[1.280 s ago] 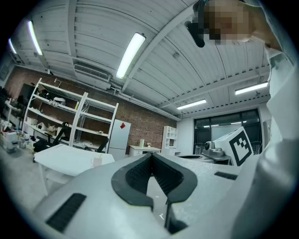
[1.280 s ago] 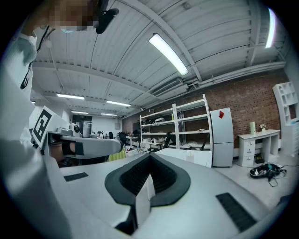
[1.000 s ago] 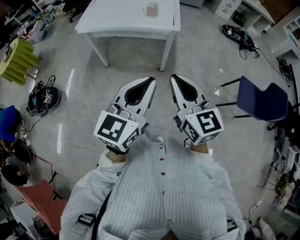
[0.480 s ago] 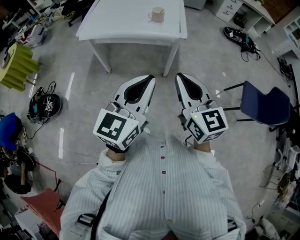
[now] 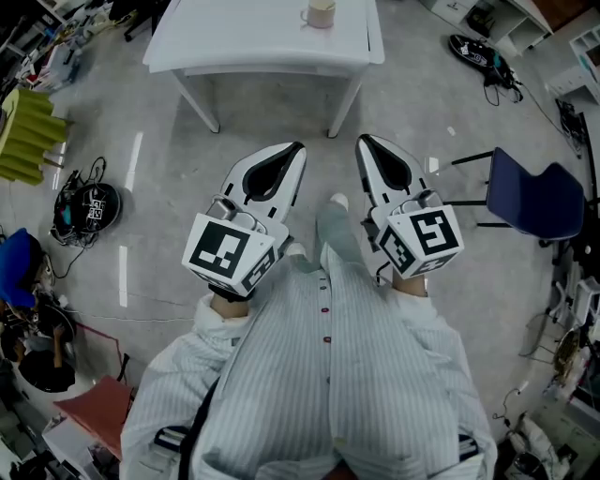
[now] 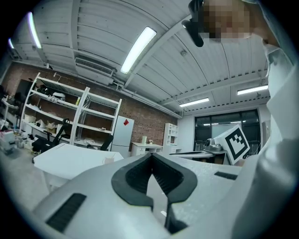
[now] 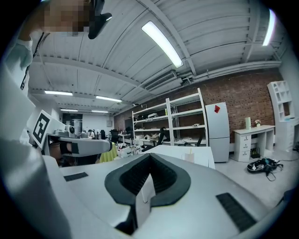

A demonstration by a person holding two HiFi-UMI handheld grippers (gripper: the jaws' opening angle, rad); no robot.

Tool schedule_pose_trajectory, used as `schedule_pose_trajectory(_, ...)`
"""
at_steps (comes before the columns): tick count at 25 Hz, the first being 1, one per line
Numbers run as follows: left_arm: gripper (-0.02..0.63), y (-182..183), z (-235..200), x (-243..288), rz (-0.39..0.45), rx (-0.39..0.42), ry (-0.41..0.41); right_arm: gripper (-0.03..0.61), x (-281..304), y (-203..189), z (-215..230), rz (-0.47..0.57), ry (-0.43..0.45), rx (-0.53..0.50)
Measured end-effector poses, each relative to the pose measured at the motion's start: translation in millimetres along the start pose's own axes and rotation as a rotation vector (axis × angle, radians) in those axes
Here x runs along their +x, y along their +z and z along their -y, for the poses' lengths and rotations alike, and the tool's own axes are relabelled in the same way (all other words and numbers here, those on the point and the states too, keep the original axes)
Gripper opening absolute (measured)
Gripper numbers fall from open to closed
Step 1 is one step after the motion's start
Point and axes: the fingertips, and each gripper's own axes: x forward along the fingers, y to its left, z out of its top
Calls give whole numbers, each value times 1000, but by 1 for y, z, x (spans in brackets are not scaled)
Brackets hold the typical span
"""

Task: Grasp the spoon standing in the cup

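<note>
A beige cup point(image 5: 321, 13) stands near the right end of a white table point(image 5: 244, 42) at the top of the head view. The cup point(image 7: 189, 156) shows small in the right gripper view, with a thin spoon handle point(image 7: 190, 150) standing up in it. It is smaller still in the left gripper view, cup point(image 6: 108, 159). My left gripper point(image 5: 296, 150) and right gripper point(image 5: 364, 142) are held side by side at waist height, well short of the table. Both are shut with nothing between the jaws.
A dark blue chair point(image 5: 530, 197) stands to the right on the grey floor. A black helmet-like object with cables point(image 5: 84, 206) and a yellow-green seat point(image 5: 23, 131) lie left. A black bag point(image 5: 478, 56) is at the far right. White shelves point(image 7: 173, 116) stand behind the table.
The person has stepped toward the table. The table and cup have slid up to the frame's top edge, and a leg now swings forward between the two grippers. Both grippers stay shut.
</note>
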Motion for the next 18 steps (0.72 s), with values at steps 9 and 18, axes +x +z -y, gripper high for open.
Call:
schedule_pose_trajectory(9,11,-6,-43,41,3,-7,55,9,52,-5,38,-10,34,9)
schedule_pose_trajectory(18,11,6,-74,137,-10,2,90,9,113,12,120,-20,81,24)
